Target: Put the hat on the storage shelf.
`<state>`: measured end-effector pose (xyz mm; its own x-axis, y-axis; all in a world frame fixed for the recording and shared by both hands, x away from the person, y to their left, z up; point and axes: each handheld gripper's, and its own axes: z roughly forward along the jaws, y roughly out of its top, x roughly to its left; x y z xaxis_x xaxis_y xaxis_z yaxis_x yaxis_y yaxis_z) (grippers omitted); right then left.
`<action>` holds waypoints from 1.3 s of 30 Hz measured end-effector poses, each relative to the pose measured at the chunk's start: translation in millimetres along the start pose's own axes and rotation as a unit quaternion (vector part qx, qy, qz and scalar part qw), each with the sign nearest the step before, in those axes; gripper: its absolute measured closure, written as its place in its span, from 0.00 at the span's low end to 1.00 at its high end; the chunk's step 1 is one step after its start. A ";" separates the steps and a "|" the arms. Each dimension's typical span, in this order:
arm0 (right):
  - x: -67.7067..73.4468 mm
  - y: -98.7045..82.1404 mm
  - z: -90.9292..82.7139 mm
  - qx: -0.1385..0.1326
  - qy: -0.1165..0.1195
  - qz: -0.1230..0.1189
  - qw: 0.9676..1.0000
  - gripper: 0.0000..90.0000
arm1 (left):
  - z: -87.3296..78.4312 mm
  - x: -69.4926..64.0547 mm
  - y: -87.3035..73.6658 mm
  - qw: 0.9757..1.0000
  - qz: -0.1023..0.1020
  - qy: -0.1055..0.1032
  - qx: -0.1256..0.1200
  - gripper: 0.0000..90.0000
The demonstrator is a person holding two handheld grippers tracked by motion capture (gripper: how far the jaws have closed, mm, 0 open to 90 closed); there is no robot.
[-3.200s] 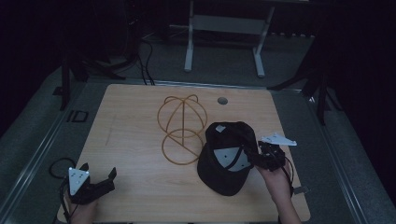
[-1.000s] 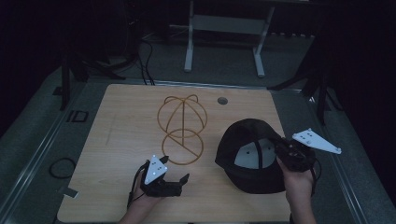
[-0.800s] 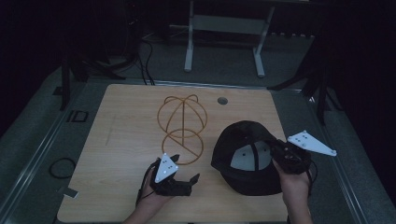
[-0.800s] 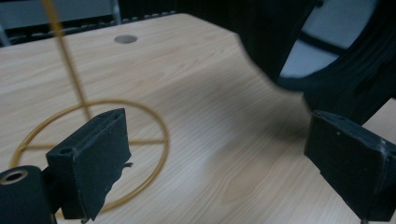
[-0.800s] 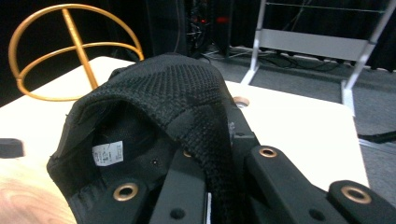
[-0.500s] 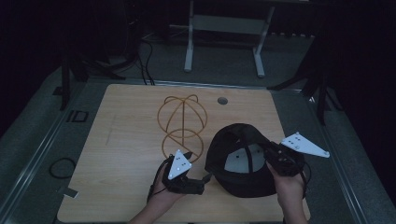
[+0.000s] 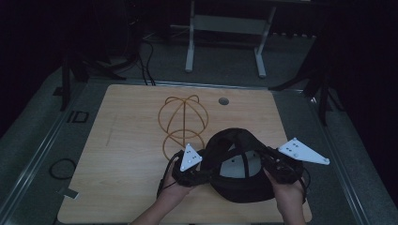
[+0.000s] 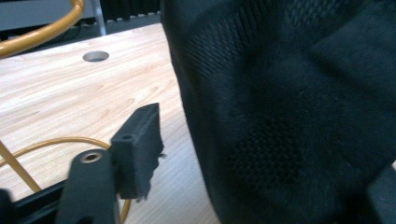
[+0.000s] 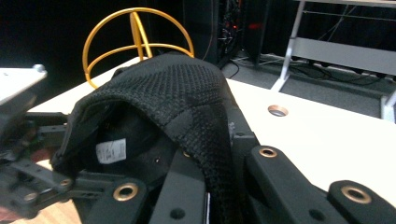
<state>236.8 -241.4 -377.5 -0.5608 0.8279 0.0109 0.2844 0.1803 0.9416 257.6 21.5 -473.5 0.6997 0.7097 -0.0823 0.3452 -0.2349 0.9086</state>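
Observation:
A black mesh cap (image 7: pixel 237 164) is held upside down just above the wooden table (image 7: pixel 126 154), its white label showing inside. My right gripper (image 7: pixel 266 163) is shut on the cap's right rim; in the right gripper view the fabric (image 9: pixel 187 93) is pinched between the jaws of the right gripper (image 9: pixel 219 154). My left gripper (image 7: pixel 205 171) is at the cap's left rim. Its jaws have just been closing, with the cap's wall (image 8: pixel 289 116) between them. The one finger (image 8: pixel 137 140) in sight still stands a little apart from the fabric. A gold wire hat stand (image 7: pixel 183 122) stands just behind.
A round cable hole (image 7: pixel 223 101) lies in the table behind the stand. A cable loop (image 7: pixel 61 168) lies on the floor at the left. A white metal frame (image 7: pixel 225 28) stands beyond the table's far edge.
My left gripper has travelled right and a little up from the table's front to the cap's left rim, and its jaws have narrowed. The right gripper has brought the cap slightly leftward.

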 end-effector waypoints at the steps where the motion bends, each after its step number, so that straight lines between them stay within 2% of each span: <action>1: 0.7 -0.3 -0.3 -0.001 0.000 0.000 1.000 0.98 | 2.3 -1.0 0.2 1.000 0.002 0.007 0.006 0.46; 6: 3.8 -2.1 -1.9 -0.001 0.003 -0.004 1.000 0.98 | 7.5 -2.6 1.7 1.000 -0.003 0.006 0.006 0.57; 11: 6.6 -2.4 -4.5 0.002 0.008 -0.011 1.000 0.98 | 5.0 -3.8 8.1 1.000 -0.013 0.012 -0.006 0.80; 14: 7.2 -4.0 -6.8 0.003 0.016 -0.009 1.000 0.98 | 0.0 -3.2 12.3 1.000 -0.012 0.015 -0.016 0.98; 16: 7.7 -6.1 -8.8 0.004 0.021 -0.007 1.000 0.98 | -3.2 -5.6 14.9 0.999 0.006 0.027 -0.016 0.99; 19: 8.4 -8.5 -11.9 0.001 0.024 -0.006 1.000 0.98 | -5.6 -7.5 16.8 0.999 0.015 0.031 -0.016 1.00; 20: 9.2 -9.6 -13.9 0.001 0.027 -0.006 1.000 0.98 | -8.5 -10.6 19.5 0.999 0.032 0.039 -0.015 1.00; 22: 11.4 -15.4 -20.0 0.001 0.032 -0.004 0.999 0.98 | -10.5 -10.9 22.7 0.998 0.039 0.039 -0.013 1.00; 31: 5.1 -29.7 -26.9 0.004 0.045 0.012 0.999 0.97 | -18.3 -8.7 34.1 0.998 0.045 0.038 -0.019 1.00; 33: 4.1 -32.3 -29.3 0.006 0.051 0.008 0.999 0.95 | -20.4 -8.2 37.7 0.998 0.048 0.038 -0.020 1.00; 34: 3.8 -34.0 -30.1 0.011 0.064 0.005 0.998 0.88 | -22.1 -6.9 40.1 0.998 0.049 0.038 -0.021 1.00; 36: 4.0 -34.9 -30.7 0.013 0.060 0.004 0.998 0.86 | -22.7 -6.4 41.3 0.998 0.054 0.037 -0.021 1.00; 38: 2.9 -37.7 -33.6 0.015 0.079 -0.009 0.997 0.77 | -24.9 -5.2 43.4 0.997 0.058 0.036 -0.022 1.00; 39: 2.9 -37.7 -33.6 0.015 0.079 -0.009 0.997 0.77 | -26.2 -5.2 44.3 0.997 0.062 0.037 -0.023 1.00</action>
<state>198.3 -263.6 -401.7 -0.6804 0.7311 0.0499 0.2957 0.2117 0.9315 252.8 24.8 -422.0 0.6860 0.7250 0.0611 0.2289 -0.2947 0.9278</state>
